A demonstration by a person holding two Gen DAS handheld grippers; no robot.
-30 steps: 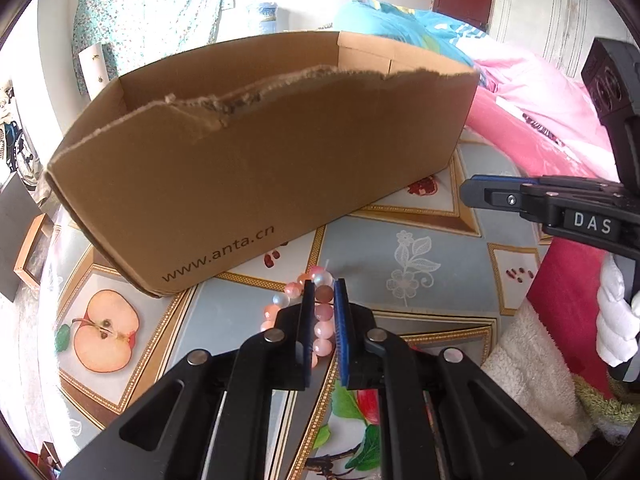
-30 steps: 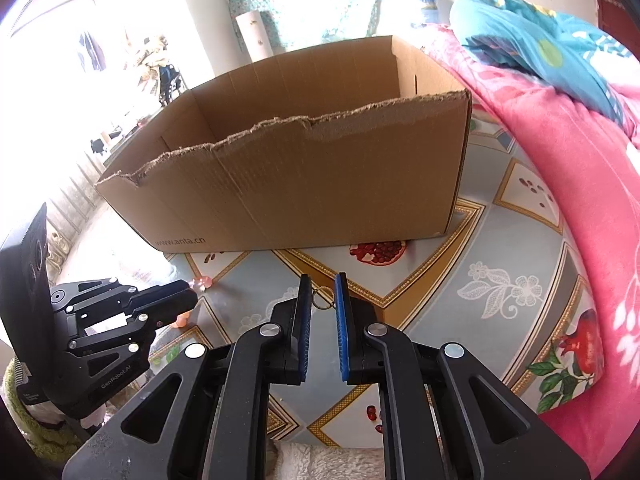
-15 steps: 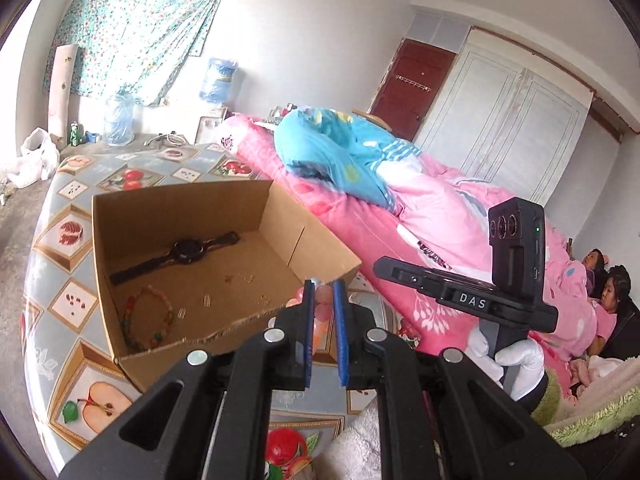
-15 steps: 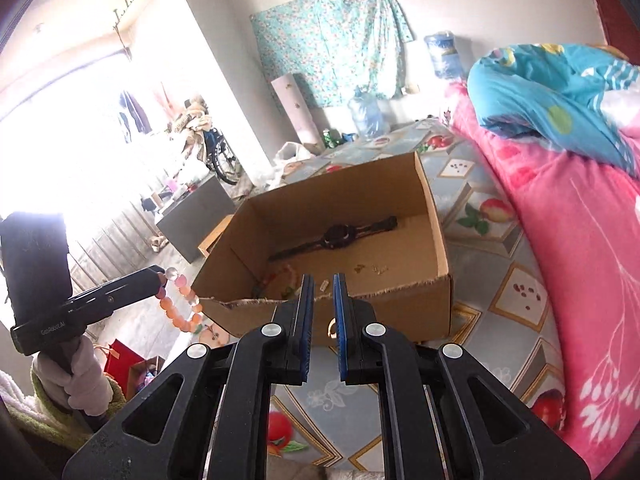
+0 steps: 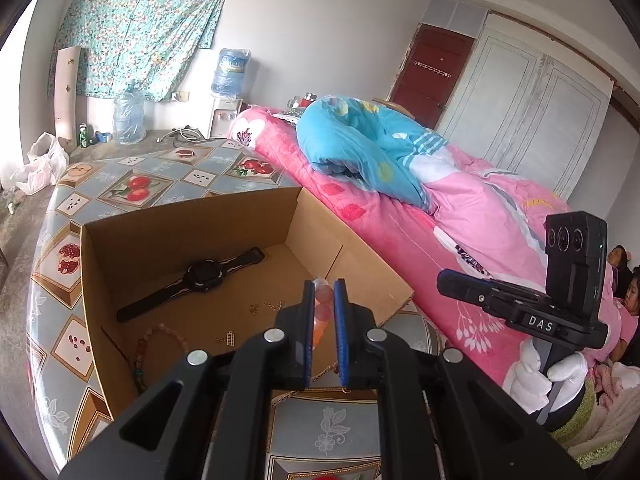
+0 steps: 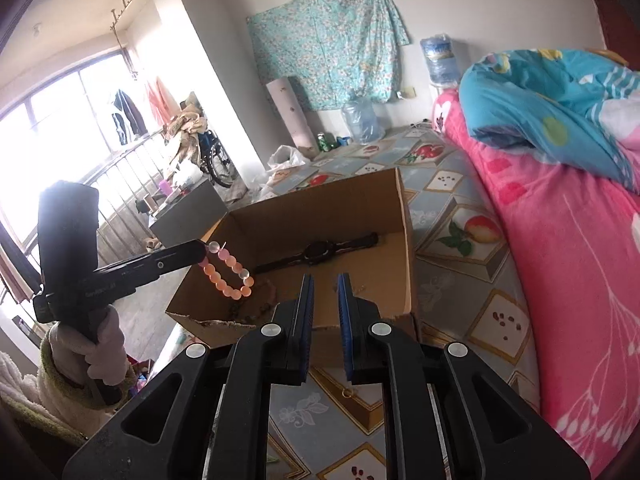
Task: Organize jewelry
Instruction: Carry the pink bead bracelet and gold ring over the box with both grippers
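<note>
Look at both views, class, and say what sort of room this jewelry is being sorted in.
Most likely a lived-in bedroom at home. A bed with a pink quilt and a blue blanket runs beside the table, tall white wardrobe doors stand behind it, and a water dispenser sits against the wall.

Probably a home bedroom: pink-quilted bed (image 5: 460,216), wardrobe (image 5: 532,108), water jugs (image 5: 129,114).

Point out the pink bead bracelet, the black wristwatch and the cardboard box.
Pink bead bracelet (image 6: 228,276): right wrist view, hanging loop's lower beads.
Black wristwatch (image 5: 205,275): left wrist view, round case.
Brown cardboard box (image 5: 188,222): left wrist view, inner back wall.
</note>
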